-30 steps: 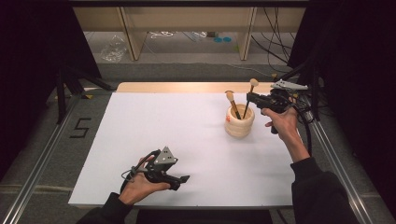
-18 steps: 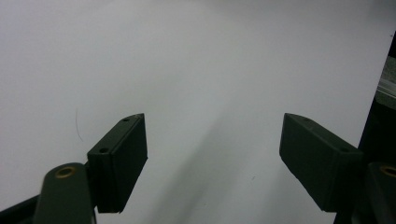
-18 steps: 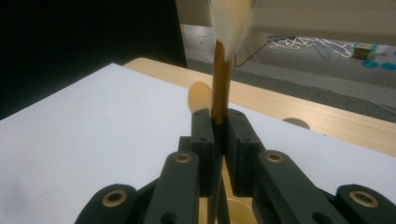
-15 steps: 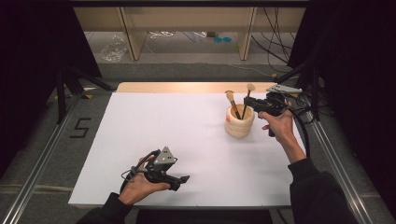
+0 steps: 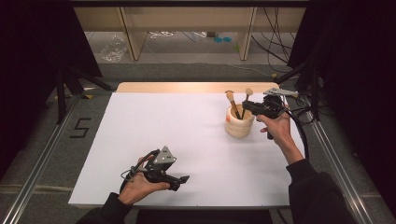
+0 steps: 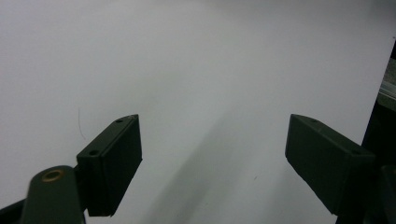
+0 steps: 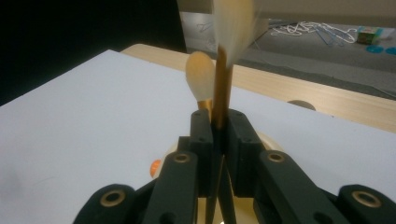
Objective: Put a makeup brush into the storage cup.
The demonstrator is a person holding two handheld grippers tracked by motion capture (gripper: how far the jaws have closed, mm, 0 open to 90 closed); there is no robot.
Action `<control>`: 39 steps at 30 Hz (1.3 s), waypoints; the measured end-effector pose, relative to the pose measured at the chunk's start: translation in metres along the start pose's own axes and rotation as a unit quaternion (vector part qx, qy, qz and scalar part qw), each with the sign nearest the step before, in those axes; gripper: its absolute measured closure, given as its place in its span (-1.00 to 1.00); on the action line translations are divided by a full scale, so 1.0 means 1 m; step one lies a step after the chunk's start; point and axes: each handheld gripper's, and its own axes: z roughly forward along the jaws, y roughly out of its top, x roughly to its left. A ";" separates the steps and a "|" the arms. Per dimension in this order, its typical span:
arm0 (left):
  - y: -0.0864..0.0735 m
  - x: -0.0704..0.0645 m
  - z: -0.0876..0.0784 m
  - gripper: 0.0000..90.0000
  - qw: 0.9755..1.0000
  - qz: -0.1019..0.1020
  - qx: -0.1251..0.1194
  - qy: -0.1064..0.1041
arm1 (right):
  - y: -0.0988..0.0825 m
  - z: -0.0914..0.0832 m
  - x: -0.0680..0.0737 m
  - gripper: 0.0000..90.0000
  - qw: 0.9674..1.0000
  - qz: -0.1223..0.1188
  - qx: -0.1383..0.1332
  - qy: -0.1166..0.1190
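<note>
Wooden holder (image 5: 239, 124) just beside right claw (image 5: 247, 105) clamping a brush (image 7: 222, 79), second brush (image 5: 230, 97) close alongside, left claw (image 5: 183, 178) wide, empty.

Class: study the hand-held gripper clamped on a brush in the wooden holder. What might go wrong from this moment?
1. The right gripper is shut on a thin brush handle; it may slip or twist if lifted.
2. The second brush stands close by in the same wooden holder, so it might be knocked.
3. The holder stands free on the white table; the left gripper rests open far away, so a sideways pull may tip it.
</note>
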 end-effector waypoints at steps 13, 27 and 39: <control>0.000 0.001 -0.002 -0.59 1.000 0.001 0.004 0.009 | 0.001 -0.007 0.000 0.14 1.000 0.005 0.008 -0.022; 0.002 0.000 -0.005 -0.59 1.000 -0.005 -0.013 0.012 | 0.007 -0.031 0.007 -0.16 0.999 0.006 -0.017 -0.045; 0.002 0.002 -0.006 -0.59 1.000 -0.004 -0.016 0.012 | 0.008 -0.041 0.024 -0.27 0.999 -0.002 -0.020 -0.038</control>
